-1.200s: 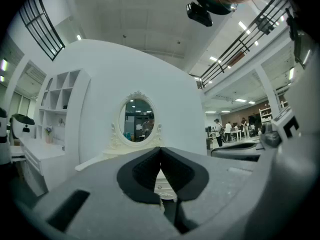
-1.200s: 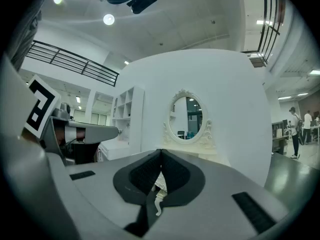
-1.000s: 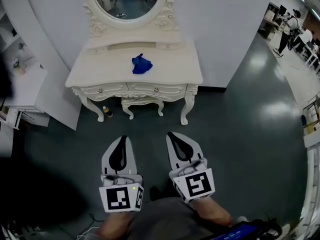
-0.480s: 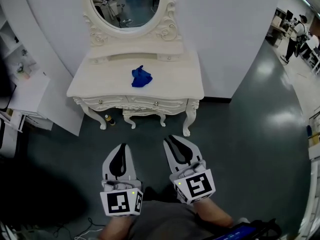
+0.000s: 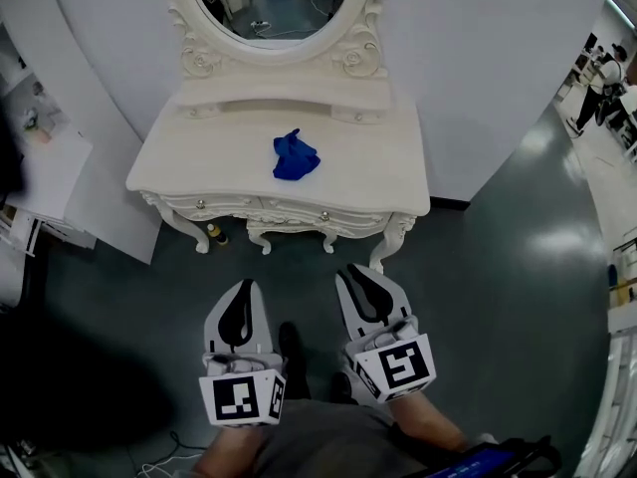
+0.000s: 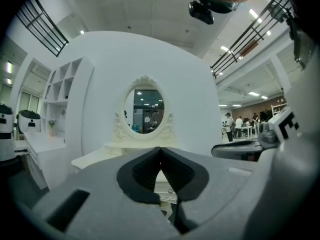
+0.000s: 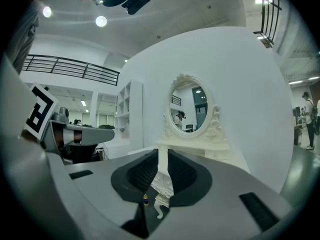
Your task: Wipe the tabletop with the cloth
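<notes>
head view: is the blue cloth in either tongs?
No: the blue cloth lies bunched on the tabletop, while the left tongs and right tongs hang over the floor, short of it.

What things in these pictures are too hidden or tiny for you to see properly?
- Mirror, head view: its top is cut off by the picture's upper edge.
- Blue cloth: neither gripper view shows it; the jaws and the low angle hide the tabletop.
- Small bottle under the tabletop, head view: too small to say what it is.
- Stool, head view: mostly hidden beneath the tabletop.
</notes>
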Available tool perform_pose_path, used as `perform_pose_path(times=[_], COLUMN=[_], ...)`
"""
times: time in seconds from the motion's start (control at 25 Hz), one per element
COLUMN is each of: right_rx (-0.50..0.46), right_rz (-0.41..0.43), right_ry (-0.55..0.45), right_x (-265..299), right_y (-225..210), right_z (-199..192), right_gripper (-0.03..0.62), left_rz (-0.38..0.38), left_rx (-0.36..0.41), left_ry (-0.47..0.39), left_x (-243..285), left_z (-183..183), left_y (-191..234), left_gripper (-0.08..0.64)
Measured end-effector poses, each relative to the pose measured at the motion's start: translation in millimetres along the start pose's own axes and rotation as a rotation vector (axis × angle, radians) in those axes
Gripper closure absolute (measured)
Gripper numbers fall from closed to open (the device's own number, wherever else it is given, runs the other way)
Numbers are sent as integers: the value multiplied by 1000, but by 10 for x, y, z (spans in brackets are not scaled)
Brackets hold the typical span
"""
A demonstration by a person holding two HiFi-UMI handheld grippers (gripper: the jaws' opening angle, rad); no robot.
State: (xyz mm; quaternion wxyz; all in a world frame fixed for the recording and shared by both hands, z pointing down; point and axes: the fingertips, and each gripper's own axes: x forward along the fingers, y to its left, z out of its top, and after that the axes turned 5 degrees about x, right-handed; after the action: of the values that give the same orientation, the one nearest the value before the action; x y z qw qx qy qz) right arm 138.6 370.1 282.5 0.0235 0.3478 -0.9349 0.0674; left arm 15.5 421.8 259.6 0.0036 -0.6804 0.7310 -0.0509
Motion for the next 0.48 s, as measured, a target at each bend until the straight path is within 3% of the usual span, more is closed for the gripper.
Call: perform_pose_path(times=[0.48], right_rx=[-3], right_rz=[-72], right_ry=[38], right_x=[1291], right_y=[-59], right_z=[33], right_gripper=[571], left_rz=[-76], left_rx=[-24], left_ry=[16], left_x=[1088], left_z=[-91], left_y=[908], left_gripper=[544])
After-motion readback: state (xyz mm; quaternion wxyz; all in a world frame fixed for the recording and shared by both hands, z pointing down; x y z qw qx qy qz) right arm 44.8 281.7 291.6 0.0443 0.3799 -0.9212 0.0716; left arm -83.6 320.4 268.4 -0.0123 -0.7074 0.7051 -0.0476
